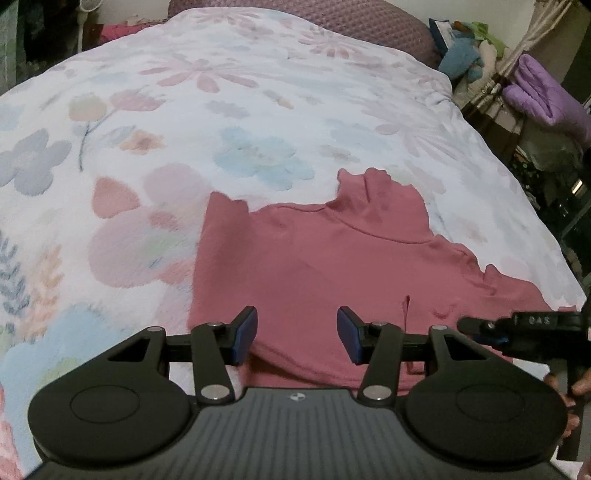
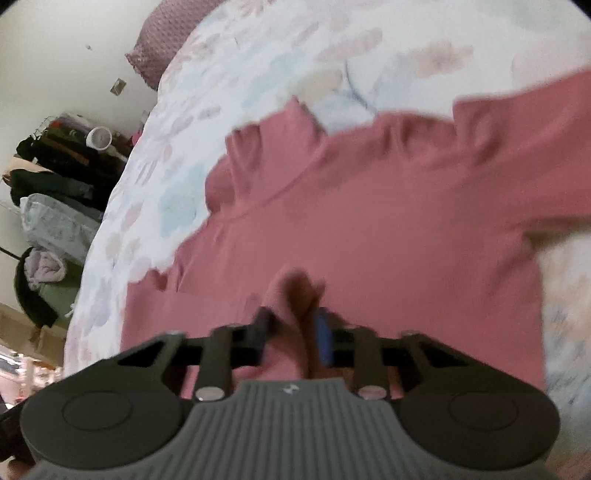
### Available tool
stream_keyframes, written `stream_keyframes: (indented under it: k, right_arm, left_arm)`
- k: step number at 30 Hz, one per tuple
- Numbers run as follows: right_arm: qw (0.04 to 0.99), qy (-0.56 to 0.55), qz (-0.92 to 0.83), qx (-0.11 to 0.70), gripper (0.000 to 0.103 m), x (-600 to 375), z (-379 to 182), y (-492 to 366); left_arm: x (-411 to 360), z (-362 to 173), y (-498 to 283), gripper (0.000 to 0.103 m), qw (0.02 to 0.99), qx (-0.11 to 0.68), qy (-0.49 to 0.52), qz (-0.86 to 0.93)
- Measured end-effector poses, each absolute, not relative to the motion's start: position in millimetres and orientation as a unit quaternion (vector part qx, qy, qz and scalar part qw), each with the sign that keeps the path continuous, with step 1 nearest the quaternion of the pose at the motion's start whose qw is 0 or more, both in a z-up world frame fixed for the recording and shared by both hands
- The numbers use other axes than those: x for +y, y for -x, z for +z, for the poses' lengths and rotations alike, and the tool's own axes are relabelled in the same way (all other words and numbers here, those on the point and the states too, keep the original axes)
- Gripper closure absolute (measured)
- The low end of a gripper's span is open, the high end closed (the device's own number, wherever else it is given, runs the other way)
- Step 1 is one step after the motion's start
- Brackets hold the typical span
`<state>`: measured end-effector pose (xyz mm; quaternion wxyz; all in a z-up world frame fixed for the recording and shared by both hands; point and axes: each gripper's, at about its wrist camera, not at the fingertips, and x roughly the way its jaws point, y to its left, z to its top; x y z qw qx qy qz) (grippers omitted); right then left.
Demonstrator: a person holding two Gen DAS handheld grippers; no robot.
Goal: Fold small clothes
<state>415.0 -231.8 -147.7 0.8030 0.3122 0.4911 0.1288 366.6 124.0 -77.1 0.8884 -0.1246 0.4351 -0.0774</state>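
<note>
Pink long-sleeved turtleneck top (image 1: 332, 266) of soft knit lies spread on the white quilted bedspread with pastel flower print (image 1: 184, 110), filling the lower centre and lower right of the left wrist view, its collar pointing toward the upper right of the frame and one sleeve folded in at the left edge.

The left gripper (image 1: 297, 334) hovers at the bottom centre of that view with its two blue-padded fingers (image 1: 245, 334) spread wide; pink fabric shows through the gap between them, and nothing is pinched. Whether the pads touch the cloth cannot be told.

The right gripper (image 2: 291, 332) sits at the bottom centre of the blurred right wrist view, its fingers drawn in close and pinching a raised fold of the pink top (image 2: 369, 221), which bunches up between the black finger and the blue pad (image 2: 322, 338). In the left wrist view, the right gripper (image 1: 491, 328) shows at the lower right edge, low over the garment's hem area.

A mauve textured pillow (image 1: 332, 18) lies at the top of the bed. At the upper right of the left wrist view are a blue plush toy (image 1: 461, 59) and a folded purple blanket (image 1: 546, 96). At the left of the right wrist view, a pile of dark clothes (image 2: 62, 166) is stacked beside the bed.
</note>
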Motion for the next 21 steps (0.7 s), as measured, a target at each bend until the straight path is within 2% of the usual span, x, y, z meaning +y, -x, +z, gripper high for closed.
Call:
stream_keyframes:
  k: [2, 6, 9, 11, 12, 15, 16, 17, 21]
  right_arm:
    - [0.809, -0.321, 0.140, 0.473, 0.103, -234, -140, -403]
    - [0.822, -0.299, 0.130, 0.466, 0.103, -243, -130, -389]
    - [0.804, -0.317, 0.129, 0.486, 0.092, -249, -150, -394]
    - [0.804, -0.338, 0.138, 0.469, 0.070, -252, -153, -394]
    - [0.810, -0.341, 0.136, 0.457, 0.068, -253, -152, -394]
    - [0.810, -0.344, 0.123, 0.458, 0.072, -252, -158, -400]
    - [0.805, -0.351, 0.123, 0.463, 0.090, -251, -162, -402]
    - [0.798, -0.358, 0.129, 0.467, 0.100, -249, -164, -404]
    - [0.830, -0.311, 0.151, 0.438, 0.101, -233, -128, -408]
  left_arm:
    - [129, -78, -362, 0.045, 0.889, 0.434, 0.127, -0.076]
    - [138, -80, -357, 0.045, 0.889, 0.430, 0.141, -0.074]
    - [139, -81, -357, 0.045, 0.889, 0.430, 0.142, -0.070]
    - [143, -80, -355, 0.045, 0.890, 0.428, 0.140, -0.067]
    - [145, -79, -354, 0.045, 0.891, 0.427, 0.139, -0.063]
    - [156, -77, -355, 0.045, 0.893, 0.426, 0.140, -0.048]
    - [161, -76, -356, 0.045, 0.894, 0.424, 0.141, -0.041]
    - [166, -74, -357, 0.045, 0.895, 0.422, 0.141, -0.034]
    - [181, -69, -361, 0.045, 0.899, 0.416, 0.136, -0.013]
